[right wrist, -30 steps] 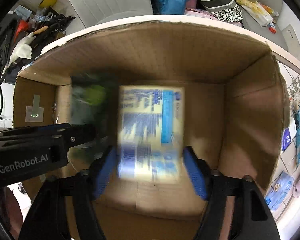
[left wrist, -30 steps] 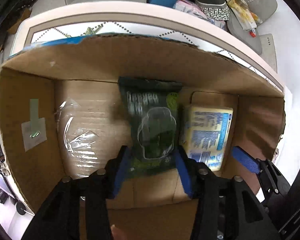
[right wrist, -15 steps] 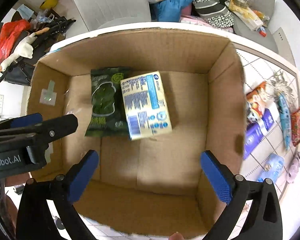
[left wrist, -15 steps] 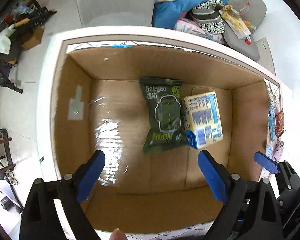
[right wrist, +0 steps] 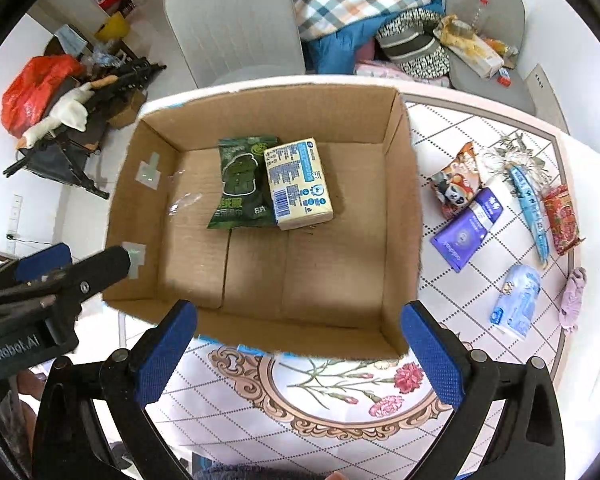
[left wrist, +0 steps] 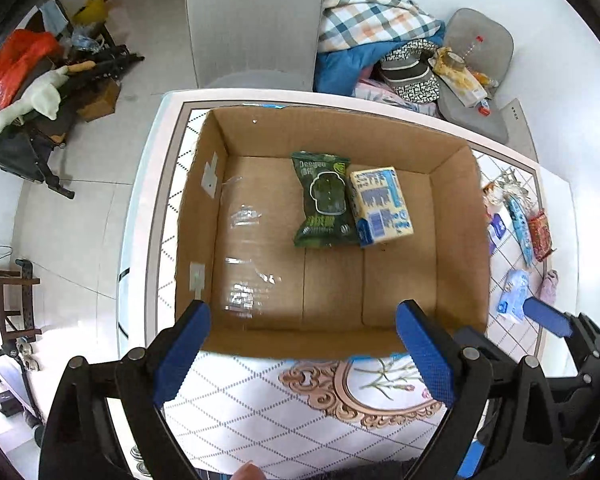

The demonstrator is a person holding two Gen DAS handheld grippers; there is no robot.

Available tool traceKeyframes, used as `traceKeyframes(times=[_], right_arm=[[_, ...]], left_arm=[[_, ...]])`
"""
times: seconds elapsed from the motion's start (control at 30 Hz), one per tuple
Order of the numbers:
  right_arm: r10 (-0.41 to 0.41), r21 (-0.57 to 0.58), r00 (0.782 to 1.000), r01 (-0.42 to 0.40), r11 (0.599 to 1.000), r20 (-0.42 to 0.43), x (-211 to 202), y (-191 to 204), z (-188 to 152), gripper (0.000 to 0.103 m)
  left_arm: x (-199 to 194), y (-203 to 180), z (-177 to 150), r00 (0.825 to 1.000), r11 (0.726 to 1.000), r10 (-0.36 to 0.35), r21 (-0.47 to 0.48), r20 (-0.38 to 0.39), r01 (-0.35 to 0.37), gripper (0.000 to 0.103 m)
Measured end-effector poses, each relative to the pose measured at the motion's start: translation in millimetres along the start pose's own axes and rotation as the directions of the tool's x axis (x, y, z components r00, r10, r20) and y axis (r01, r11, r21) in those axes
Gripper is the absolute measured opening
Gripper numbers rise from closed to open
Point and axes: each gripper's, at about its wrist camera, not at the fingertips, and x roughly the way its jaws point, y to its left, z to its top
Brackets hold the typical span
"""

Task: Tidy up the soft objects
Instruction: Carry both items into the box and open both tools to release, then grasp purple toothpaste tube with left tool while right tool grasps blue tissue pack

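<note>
An open cardboard box [left wrist: 456, 236] [right wrist: 400, 208] stands on the table. On its floor lie a dark green packet [left wrist: 324, 200] [right wrist: 242, 182] and a yellow-and-blue tissue pack [left wrist: 380, 206] [right wrist: 298, 184], side by side and touching. My left gripper [left wrist: 304, 356] is open and empty, above the box's near wall. My right gripper [right wrist: 298, 348] is open and empty, also above the near wall. Soft packets lie on the table right of the box: a purple pack [right wrist: 468, 228], a light blue pack [right wrist: 518, 306] and a red packet [right wrist: 562, 214].
A panda-print packet [right wrist: 456, 184], a long blue packet [right wrist: 530, 208] and a pink cloth [right wrist: 572, 298] also lie right of the box. A grey chair [left wrist: 256, 24] stands behind the table. Clothes and bags are piled at the back right.
Both grippers let go of their packs, opened wide and pulled back and up out of the box. The green packet and the tissue pack now lie on the box floor.
</note>
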Motion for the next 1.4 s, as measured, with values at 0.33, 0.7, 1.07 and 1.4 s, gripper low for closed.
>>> traceKeyframes(times=[0.33, 0.7, 1.07, 1.4], right_arm=[[0.099, 0.026, 0.995, -0.1, 0.995, 0.033, -43, -45, -21, 0.103], [-0.045, 0.379, 0.996, 0.069, 0.923, -0.071, 5, -264, -30, 0.103], [0.094, 0.549, 0.973, 0.039, 0.835, -0.212, 134, -351, -33, 0.088], [0.029, 0.513, 0.969, 0.104, 0.852, -0.244, 132, -398, -31, 0.062]], left_arm=[[-49, -66, -13, 0.996, 0.998, 0.023, 0.055, 0.087, -0.028, 0.095], [35, -251, 37, 0.991, 0.896, 0.12, 0.424, 0.052, -0.131, 0.095], [203, -362, 65, 0.957, 0.838, 0.186, 0.544, -0.224, -0.036, 0.081], [251, -401, 81, 0.952, 0.823, 0.231, 0.562, -0.199, -0.082, 0.078]])
